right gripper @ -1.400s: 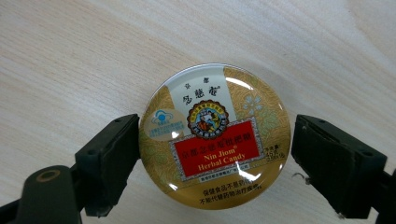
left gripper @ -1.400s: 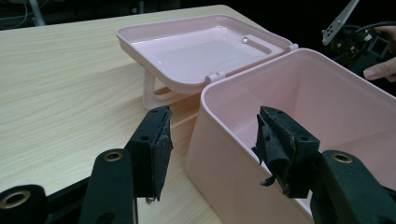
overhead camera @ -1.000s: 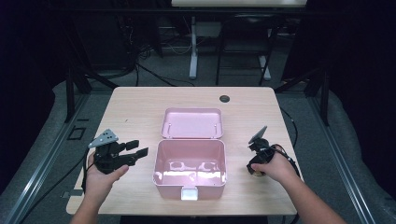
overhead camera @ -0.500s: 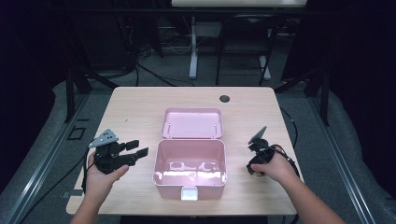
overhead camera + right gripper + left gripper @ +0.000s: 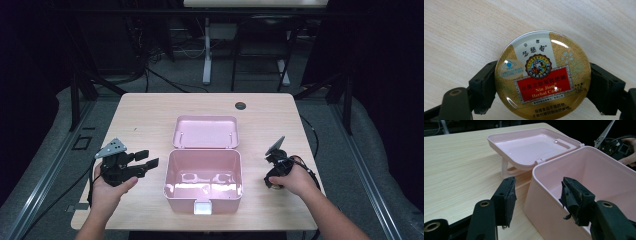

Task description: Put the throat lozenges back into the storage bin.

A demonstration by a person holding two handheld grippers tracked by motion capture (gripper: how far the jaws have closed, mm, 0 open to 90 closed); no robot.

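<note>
A pink plastic box (image 5: 202, 201) stands open in the middle of the table, its lid (image 5: 205, 132) folded back behind it; the inside looks bare. My left gripper (image 5: 150, 158) is held open just left of the box, jaws pointing at its left wall. In the left gripper view the box's near corner (image 5: 544, 202) stands between the spread fingers of the left gripper (image 5: 537, 192). Right of the box, my right gripper (image 5: 273, 176) points down at the table. It is shut on a round gold herbal candy tin (image 5: 542, 75), gripped at its two sides by the right gripper (image 5: 544, 87).
The light wooden table (image 5: 145, 117) has a small dark grommet hole (image 5: 240, 105) near its far edge. Dark floor, cables and stand legs lie beyond the table. The other hand's gripper (image 5: 611, 143) shows past the box's far wall.
</note>
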